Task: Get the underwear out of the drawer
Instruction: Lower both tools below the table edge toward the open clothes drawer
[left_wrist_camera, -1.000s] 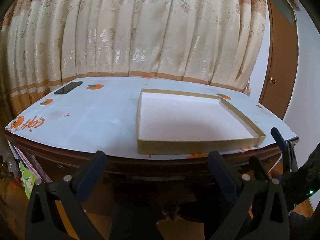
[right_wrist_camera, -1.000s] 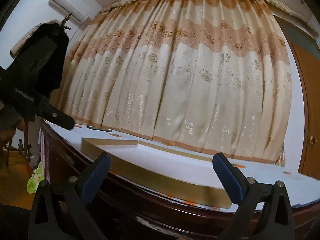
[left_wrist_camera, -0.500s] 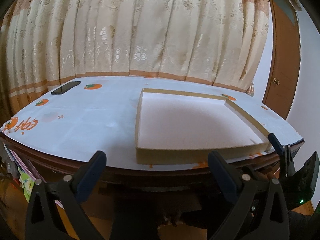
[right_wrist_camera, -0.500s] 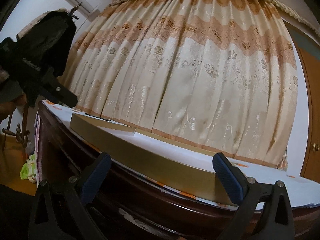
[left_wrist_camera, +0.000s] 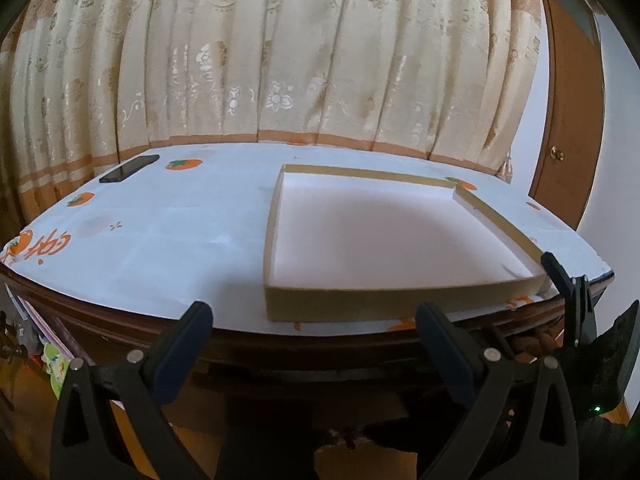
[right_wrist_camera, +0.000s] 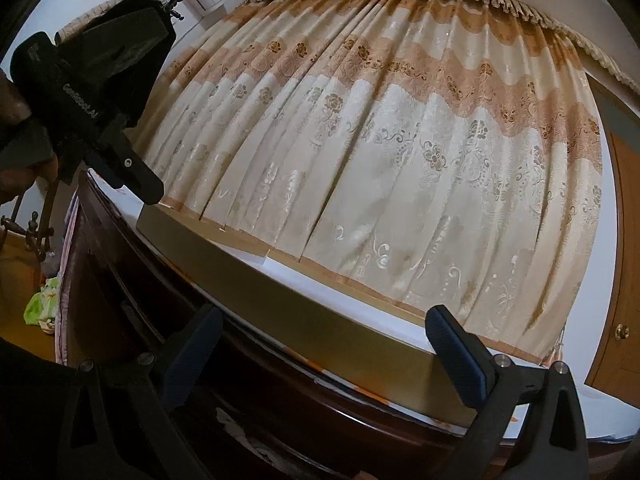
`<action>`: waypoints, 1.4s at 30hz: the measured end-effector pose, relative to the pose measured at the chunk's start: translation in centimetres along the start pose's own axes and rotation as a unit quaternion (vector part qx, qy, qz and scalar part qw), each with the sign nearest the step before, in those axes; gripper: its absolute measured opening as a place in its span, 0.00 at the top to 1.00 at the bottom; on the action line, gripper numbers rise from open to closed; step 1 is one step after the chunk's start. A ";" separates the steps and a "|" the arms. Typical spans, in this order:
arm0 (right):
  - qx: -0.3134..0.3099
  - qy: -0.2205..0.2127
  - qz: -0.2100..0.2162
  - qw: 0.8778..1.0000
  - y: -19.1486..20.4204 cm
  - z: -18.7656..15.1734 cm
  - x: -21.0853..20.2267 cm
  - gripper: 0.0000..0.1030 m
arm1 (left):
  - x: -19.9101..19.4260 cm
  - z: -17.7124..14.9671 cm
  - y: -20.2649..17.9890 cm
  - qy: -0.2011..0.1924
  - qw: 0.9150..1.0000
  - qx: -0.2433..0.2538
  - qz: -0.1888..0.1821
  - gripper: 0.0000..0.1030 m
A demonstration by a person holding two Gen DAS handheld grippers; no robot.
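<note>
No underwear shows in either view. In the left wrist view my left gripper (left_wrist_camera: 314,330) is open and empty, just in front of the dark wooden table edge (left_wrist_camera: 280,344). The drawer front below it is in shadow; whether it is open I cannot tell. My right gripper (right_wrist_camera: 324,334) is open and empty too, low by the dark table front (right_wrist_camera: 132,304) and looking up past it. Something pale (right_wrist_camera: 234,420) lies in the shadow under the tabletop. The right gripper's finger (left_wrist_camera: 560,276) pokes in at the right; the left gripper (right_wrist_camera: 100,92) hangs at upper left.
A shallow gold-rimmed cardboard box (left_wrist_camera: 360,304) with a bare white inside sits on the white persimmon-print tablecloth (left_wrist_camera: 160,236). A black phone (left_wrist_camera: 129,168) lies at the back left. Cream curtains (left_wrist_camera: 280,60) hang behind, a wooden door (left_wrist_camera: 568,140) at the right.
The left gripper has risen a little, so more of the tabletop shows. The right gripper has dropped lower and closer to the table front, tilting upward.
</note>
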State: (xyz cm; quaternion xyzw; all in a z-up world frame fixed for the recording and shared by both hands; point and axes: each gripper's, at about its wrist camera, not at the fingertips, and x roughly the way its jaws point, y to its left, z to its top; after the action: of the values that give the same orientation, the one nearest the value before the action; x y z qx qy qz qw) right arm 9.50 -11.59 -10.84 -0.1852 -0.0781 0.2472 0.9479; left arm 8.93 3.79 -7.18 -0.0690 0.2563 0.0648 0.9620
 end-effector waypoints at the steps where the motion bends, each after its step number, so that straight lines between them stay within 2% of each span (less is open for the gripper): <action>1: -0.002 0.001 -0.001 1.000 0.0 0.0 -0.1 0.01 | 0.0 0.0 0.0 0.000 1.000 0.000 0.000 0.00; 22: 0.014 0.028 -0.007 0.999 0.0 1.1 -3.0 0.01 | -1.9 -1.4 0.4 0.011 1.000 0.005 -0.004 0.00; 42: 0.037 0.055 -0.006 0.998 0.4 1.9 -6.1 0.01 | -4.7 -2.0 1.2 0.000 1.000 0.009 -0.003 0.00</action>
State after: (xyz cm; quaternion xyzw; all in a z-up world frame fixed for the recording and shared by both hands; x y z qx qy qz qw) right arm 3.59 -13.69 -9.57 -0.1629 -0.0175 0.2339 0.9584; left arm 3.73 4.24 -6.70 -0.0608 0.2562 0.0592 0.9629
